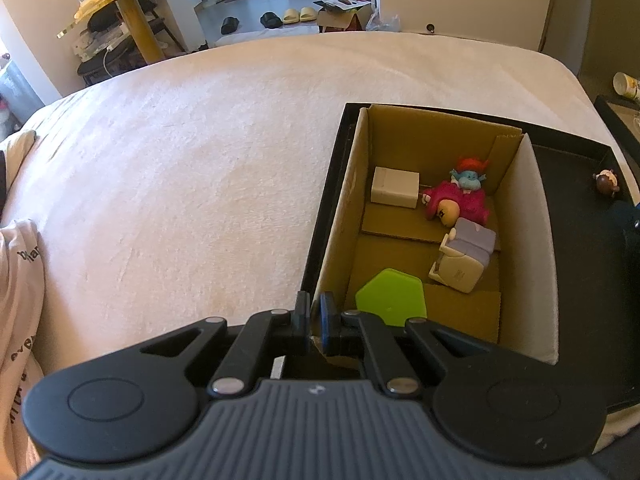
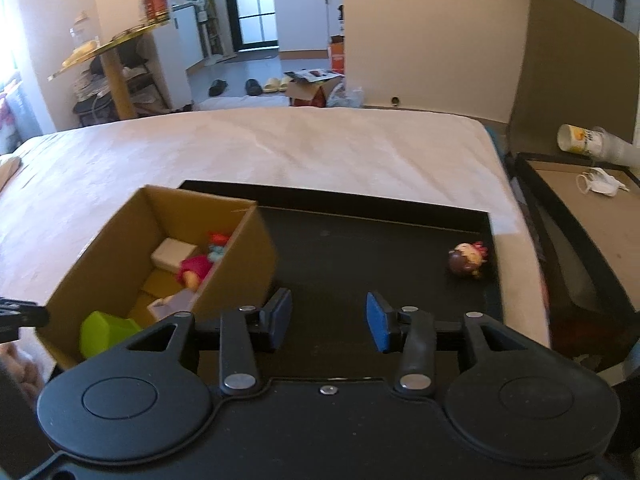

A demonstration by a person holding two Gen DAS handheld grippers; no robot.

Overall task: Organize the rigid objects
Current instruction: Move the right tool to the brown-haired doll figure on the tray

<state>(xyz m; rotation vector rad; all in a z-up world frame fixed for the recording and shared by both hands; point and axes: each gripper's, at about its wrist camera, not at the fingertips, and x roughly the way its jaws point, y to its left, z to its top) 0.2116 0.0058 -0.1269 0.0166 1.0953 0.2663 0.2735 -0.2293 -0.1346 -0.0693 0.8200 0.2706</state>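
A cardboard box (image 1: 348, 208) (image 2: 240, 264) stands in a black tray (image 1: 576, 264) (image 2: 360, 248) on a bed. Inside lie a white block (image 1: 395, 187), a pink doll (image 1: 456, 202), a blue-faced figure (image 1: 469, 176), a grey-and-cream object (image 1: 464, 258) and a green hexagonal piece (image 1: 390, 298) (image 2: 102, 330). My left gripper (image 1: 315, 314) is shut on the box's near-left wall. A small brown-headed figurine (image 2: 467, 260) (image 1: 607, 182) lies at the tray's far right. My right gripper (image 2: 329, 320) is open and empty above the tray, the figurine ahead to the right.
The bed's cream cover (image 1: 180, 160) stretches to the left and beyond. A white printed cloth (image 1: 20, 280) lies at the left edge. Right of the bed are another black tray (image 2: 584, 216) with a face mask (image 2: 602, 184) and a paper cup (image 2: 580, 138).
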